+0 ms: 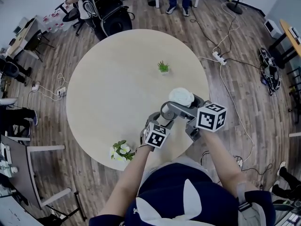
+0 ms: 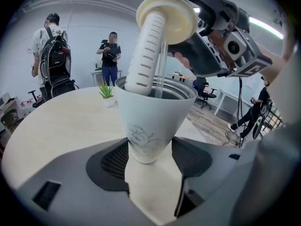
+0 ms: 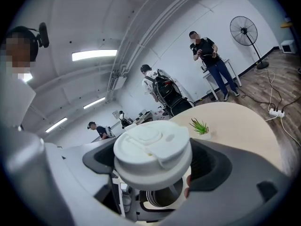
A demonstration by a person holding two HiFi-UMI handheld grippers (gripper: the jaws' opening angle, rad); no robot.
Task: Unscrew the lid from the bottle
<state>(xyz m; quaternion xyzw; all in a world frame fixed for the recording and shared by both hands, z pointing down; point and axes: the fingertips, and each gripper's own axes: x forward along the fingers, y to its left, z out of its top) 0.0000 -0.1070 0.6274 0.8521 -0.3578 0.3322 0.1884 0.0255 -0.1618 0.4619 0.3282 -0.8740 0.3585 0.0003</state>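
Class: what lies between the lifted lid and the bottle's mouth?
A slotted white tube and a clear straw, hanging from the lid into the bottle; see the left gripper view.

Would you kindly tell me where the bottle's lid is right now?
In the left gripper view, the lid is at top centre, clamped in the right gripper and tilted above the open bottle that the left gripper holds.

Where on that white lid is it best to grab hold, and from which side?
Take the lid by its round rim, squeezing opposite edges, coming from the side at rim height. The rim is a thick even disc, while a long slotted strainer hangs beneath it, blocking the underside. The right claw holds it this way.
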